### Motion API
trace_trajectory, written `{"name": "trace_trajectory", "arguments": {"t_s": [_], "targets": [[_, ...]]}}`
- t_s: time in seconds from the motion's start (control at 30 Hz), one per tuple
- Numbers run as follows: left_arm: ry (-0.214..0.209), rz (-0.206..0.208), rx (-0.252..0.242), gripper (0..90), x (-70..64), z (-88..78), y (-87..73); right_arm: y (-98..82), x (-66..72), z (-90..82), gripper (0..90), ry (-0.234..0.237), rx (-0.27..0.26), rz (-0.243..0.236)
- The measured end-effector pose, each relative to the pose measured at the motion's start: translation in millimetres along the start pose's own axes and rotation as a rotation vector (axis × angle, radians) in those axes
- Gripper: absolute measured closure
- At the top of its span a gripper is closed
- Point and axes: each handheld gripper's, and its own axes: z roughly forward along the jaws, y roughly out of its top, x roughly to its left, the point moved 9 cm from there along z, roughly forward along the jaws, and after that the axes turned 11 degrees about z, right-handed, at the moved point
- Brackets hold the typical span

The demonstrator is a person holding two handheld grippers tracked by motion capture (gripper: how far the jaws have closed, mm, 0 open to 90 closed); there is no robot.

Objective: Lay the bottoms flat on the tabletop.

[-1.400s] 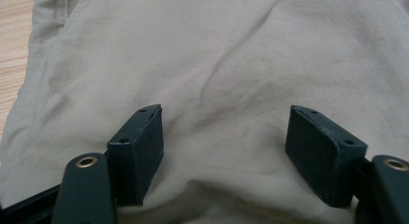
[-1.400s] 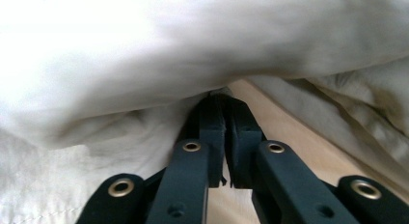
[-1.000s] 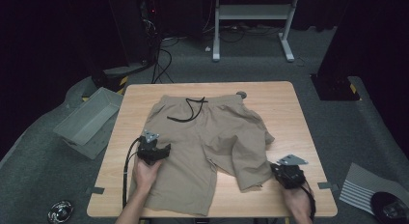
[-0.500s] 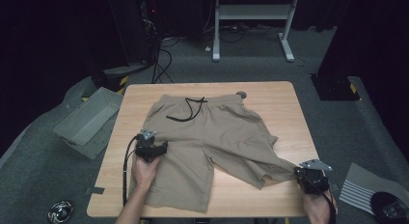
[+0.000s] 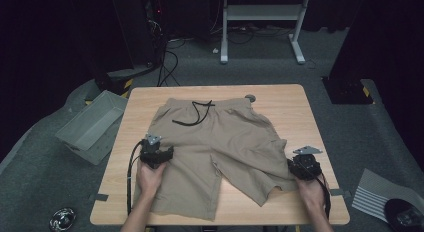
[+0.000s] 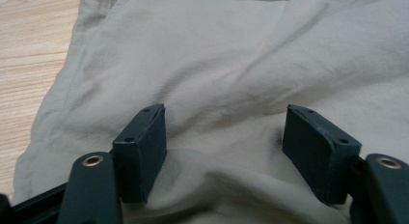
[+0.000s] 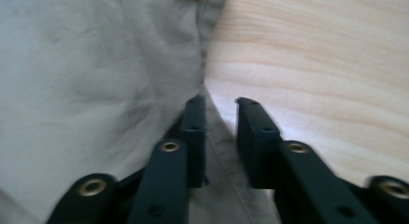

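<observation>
Tongs held in the person's left hand [image 5: 156, 153] are seen resting on the left leg of a pair of khaki shorts [image 5: 220, 142], the jaws spread wide with a low ridge of cloth humped between them and nothing pinched. The shorts are spread flat across the middle of the wooden surface [image 5: 305, 112], waistband away from the person, a dark drawstring [image 5: 194, 115] looped loose over the front. A grey bin [image 5: 90, 126] is seen on the floor off the surface's left edge.

At the right, the right tongs [image 5: 305, 167] are set at the outer edge of the right leg, close to its hem. In the right gripper view the jaws stand only a little apart, a fold of the cloth's edge lying between them; it does not look clamped.

Two risks can be judged from this. If the left tongs are closed where they are, only the top layer may be caught, and the leg would then be lifted unevenly. At the right, so little cloth lies between the jaws that it could slip free under any pull, and the leg, already lying askew toward the near edge of the surface, could be left bunched. The loose drawstring could also be dragged or trapped if the shorts are folded.
</observation>
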Motion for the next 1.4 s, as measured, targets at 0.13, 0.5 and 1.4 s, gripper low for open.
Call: {"name": "trace_trajectory", "arguments": {"t_s": [0.13, 0.5, 1.4], "targets": [[-0.001, -0.002, 0.001, 32.0, -0.3, -0.3, -0.3, -19.6, 2.5, -16.3, 77.9, 0.039, 0.008, 0.021], [-0.005, 0.001, 0.000, 32.0, -2.3, -0.9, -0.4, -5.3, 24.6, -51.9, 59.0, 0.094, -0.143, 0.011], [-0.062, 0.045, -0.009, 29.3, -28.0, -15.6, -8.6, -40.8, 137.8, -26.6, 47.3, 0.362, 0.028, -0.328]]}}
